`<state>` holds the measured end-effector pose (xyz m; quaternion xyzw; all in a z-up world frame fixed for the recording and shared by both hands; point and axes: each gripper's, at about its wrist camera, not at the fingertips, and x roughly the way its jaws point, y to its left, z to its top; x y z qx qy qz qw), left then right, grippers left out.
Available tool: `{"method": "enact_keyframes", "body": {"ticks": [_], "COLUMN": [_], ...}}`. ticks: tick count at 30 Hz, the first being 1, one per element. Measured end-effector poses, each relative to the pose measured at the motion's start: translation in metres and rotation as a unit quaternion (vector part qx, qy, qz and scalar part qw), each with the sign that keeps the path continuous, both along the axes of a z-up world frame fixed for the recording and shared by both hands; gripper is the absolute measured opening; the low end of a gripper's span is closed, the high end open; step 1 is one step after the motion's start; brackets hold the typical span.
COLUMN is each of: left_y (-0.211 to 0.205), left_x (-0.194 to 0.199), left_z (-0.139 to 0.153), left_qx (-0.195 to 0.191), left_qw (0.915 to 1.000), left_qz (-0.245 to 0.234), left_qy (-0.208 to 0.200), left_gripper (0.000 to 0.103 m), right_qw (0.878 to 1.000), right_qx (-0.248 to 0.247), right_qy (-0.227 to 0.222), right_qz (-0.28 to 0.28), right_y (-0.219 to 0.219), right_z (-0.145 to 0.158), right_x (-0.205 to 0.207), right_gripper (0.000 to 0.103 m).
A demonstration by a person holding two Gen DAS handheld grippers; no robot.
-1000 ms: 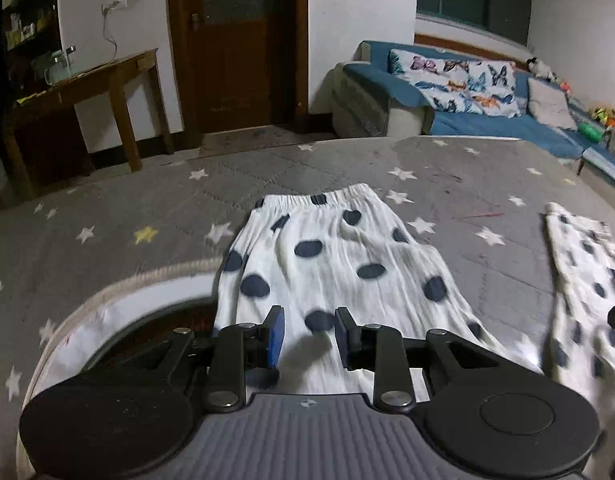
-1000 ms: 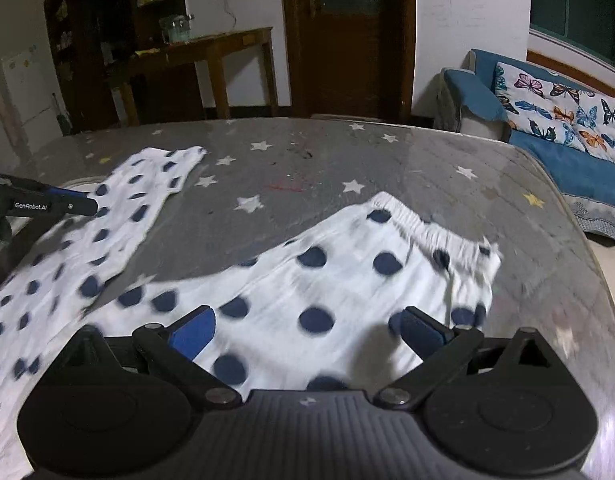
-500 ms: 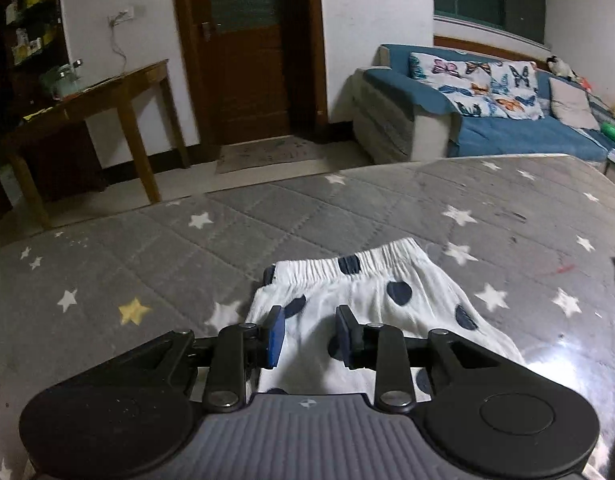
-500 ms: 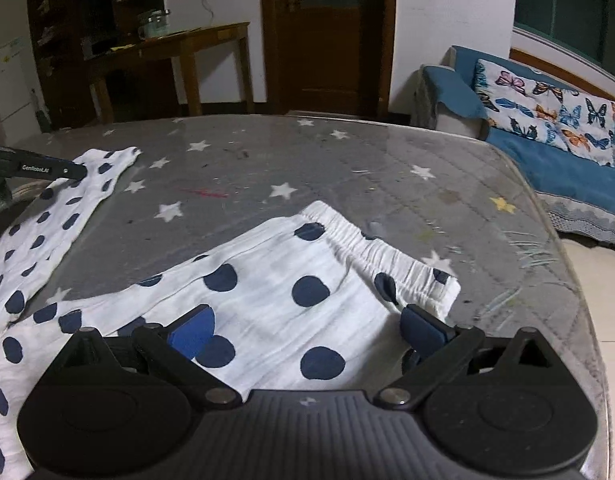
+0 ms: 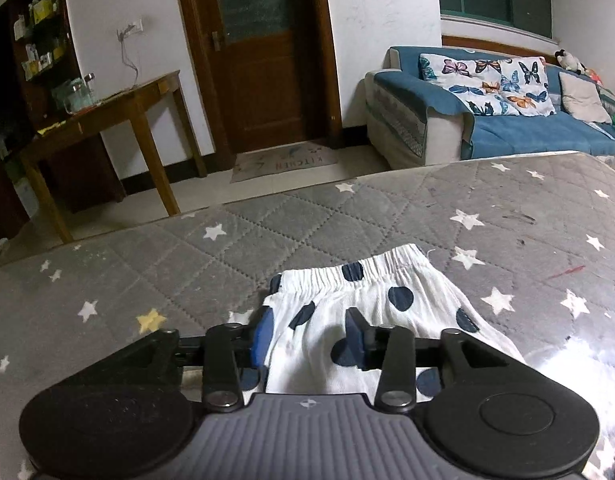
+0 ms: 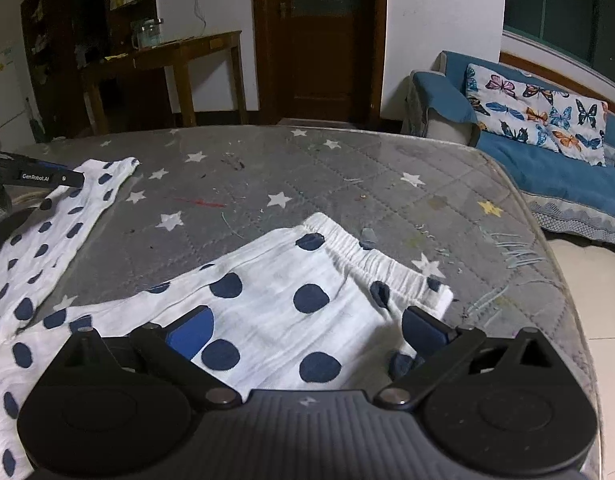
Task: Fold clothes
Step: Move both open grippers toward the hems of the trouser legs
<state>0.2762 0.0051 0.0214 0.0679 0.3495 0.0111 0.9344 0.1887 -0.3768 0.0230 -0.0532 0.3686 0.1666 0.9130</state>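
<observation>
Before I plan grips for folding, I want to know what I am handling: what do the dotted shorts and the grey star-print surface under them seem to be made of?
The dotted shorts look like thin, matte woven cotton, perhaps gauze: fine crinkled lines, soft wrinkles and a gathered elastic waistband. The grey star-print surface looks like a quilted fabric pad: stitched squares show, though the glare near its edges suggests a clear cover; I cannot tell.

The left claw point(image 5: 307, 340) points forward and downward, its two blue-padded fingers point(image 5: 261, 338) standing apart; its jaws have just been opening, with white spotted cloth lying between them but the pads not pressing on it. The right claw point(image 6: 307, 328) also tilts downward, its jaws spread wide, both blue pads point(image 6: 191, 330) clear of each other and closed on nothing.
</observation>
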Motion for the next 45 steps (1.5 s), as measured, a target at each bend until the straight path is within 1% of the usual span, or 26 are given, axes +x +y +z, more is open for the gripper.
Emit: {"method": "enact_keyframes", "body": {"ticks": [2,9,12,15,18,23,28,30,34,36,38,41,45], "left_y": [-0.001,-0.004,-0.005,-0.005,-0.006,0.001,0.009,0.012,0.017,0.019,0.022,0.023,0.023], "left_x": [-0.007,-0.046,-0.065,-0.087,-0.115,-0.159,-0.204,-0.222,-0.254,-0.265,-0.275,-0.284,-0.289], "left_z": [0.004,0.021,0.025,0.033,0.036,0.034,0.027,0.023,0.014,0.009,0.004,-0.004,-0.002], "left_qx": [0.001,-0.003,-0.006,-0.018,-0.021,-0.034,-0.047,-0.052,-0.042,-0.037,-0.030,-0.009,0.005], "left_qw": [1.0000,0.9998,0.9998,0.9994,0.9988,0.9981,0.9971,0.9967,0.9966,0.9964,0.9964,0.9967,0.9970], "left_qz": [-0.003,-0.016,-0.019,-0.027,-0.041,-0.052,-0.059,-0.062,-0.071,-0.076,-0.078,-0.080,-0.077], "left_qy": [-0.002,-0.010,-0.009,-0.009,-0.012,0.006,0.011,0.012,0.007,0.010,0.014,0.011,0.002], "left_gripper": [0.047,0.068,0.070,0.073,0.075,0.075,0.075,0.075,0.075,0.075,0.075,0.076,0.077], "right_qw": [1.000,1.000,1.000,1.000,1.000,0.999,0.997,0.996,0.995,0.994,0.993,0.994,0.996], "right_qx": [0.001,0.005,0.009,0.015,0.017,0.017,0.019,0.009,-0.016,-0.032,-0.037,-0.036,-0.022], "right_qy": [0.000,0.003,0.007,0.007,0.003,-0.003,-0.001,-0.006,-0.009,-0.011,-0.018,-0.022,-0.015], "right_qz": [-0.001,-0.006,-0.009,-0.005,0.009,0.041,0.076,0.089,0.102,0.107,0.108,0.101,0.083], "right_y": [-0.001,-0.001,0.000,0.004,0.013,0.032,0.052,0.059,0.065,0.066,0.064,0.056,0.044], "right_z": [0.003,0.010,0.011,0.013,0.016,0.019,0.014,0.011,0.004,0.001,0.000,-0.001,-0.001], "right_x": [-0.005,-0.033,-0.049,-0.069,-0.093,-0.135,-0.176,-0.191,-0.210,-0.217,-0.222,-0.226,-0.228], "right_gripper": [0.102,0.102,0.102,0.102,0.102,0.102,0.102,0.102,0.102,0.102,0.103,0.103,0.103]}}
